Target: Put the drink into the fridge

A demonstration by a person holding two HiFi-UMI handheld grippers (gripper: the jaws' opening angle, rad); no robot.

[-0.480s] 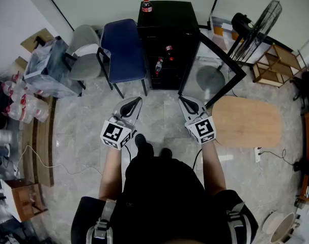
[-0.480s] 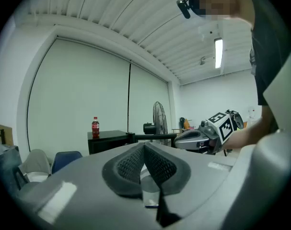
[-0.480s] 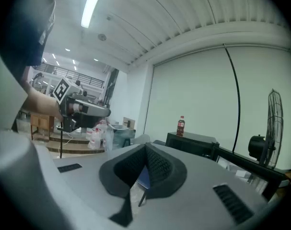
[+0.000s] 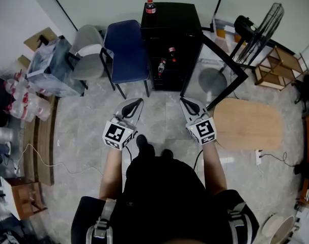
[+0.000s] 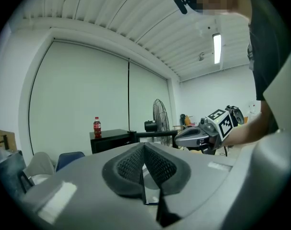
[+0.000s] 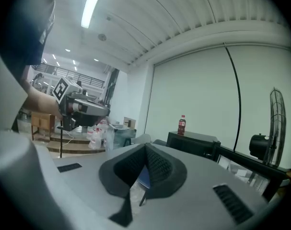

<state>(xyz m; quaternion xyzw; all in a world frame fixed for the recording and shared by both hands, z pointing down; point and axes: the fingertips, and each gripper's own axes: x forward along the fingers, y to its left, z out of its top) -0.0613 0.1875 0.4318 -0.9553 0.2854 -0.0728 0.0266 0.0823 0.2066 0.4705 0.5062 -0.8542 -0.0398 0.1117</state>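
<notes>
A cola bottle (image 4: 150, 6) with a red label and cap stands upright on top of the black fridge (image 4: 169, 22). The fridge's glass door (image 4: 223, 60) hangs open to the right, and two bottles (image 4: 170, 53) show inside. My left gripper (image 4: 137, 101) and right gripper (image 4: 183, 101) are side by side over the floor, well short of the fridge, both shut and empty. From the left gripper view the bottle (image 5: 97, 127) is far off beyond the shut left gripper (image 5: 144, 145). From the right gripper view the bottle (image 6: 182, 125) is above the shut right gripper (image 6: 146, 147).
A blue chair (image 4: 124, 47) and a grey chair (image 4: 88, 44) stand left of the fridge. A standing fan (image 4: 258, 27) and a round wooden table (image 4: 247, 122) are at the right. Packs of bottles (image 4: 22, 103) and a clear bag (image 4: 50, 67) line the left wall.
</notes>
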